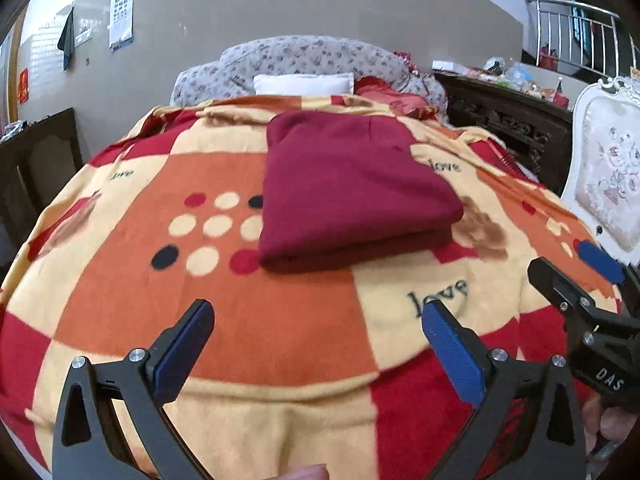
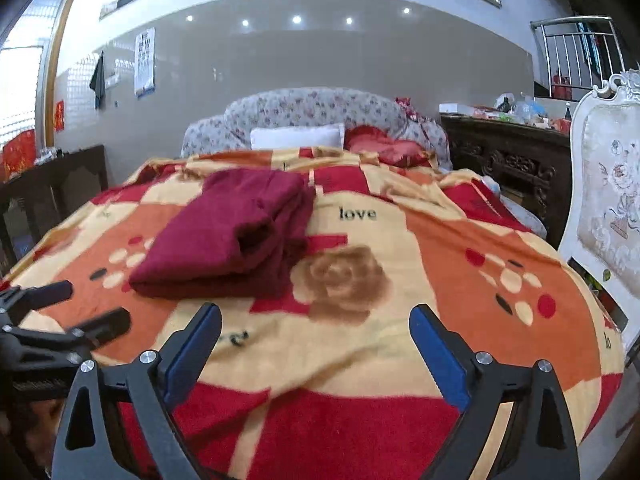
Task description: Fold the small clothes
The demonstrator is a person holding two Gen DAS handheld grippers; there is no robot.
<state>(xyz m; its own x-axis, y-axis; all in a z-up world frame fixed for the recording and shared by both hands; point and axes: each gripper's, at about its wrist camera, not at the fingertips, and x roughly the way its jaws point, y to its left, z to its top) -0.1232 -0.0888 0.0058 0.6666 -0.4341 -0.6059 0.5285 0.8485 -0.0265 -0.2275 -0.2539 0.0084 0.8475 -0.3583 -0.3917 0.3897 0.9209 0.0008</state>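
Maroon garment (image 1: 352, 192) lies folded on the blanket (image 1: 280, 320); we hold left gripper (image 1: 316, 344) and right gripper (image 2: 316, 344) wide apart, empty; next, perhaps another fold or none.

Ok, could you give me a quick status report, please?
Left tongs open, right tongs open, both empty. Maroon garment folded on blanket. Nothing in the way.
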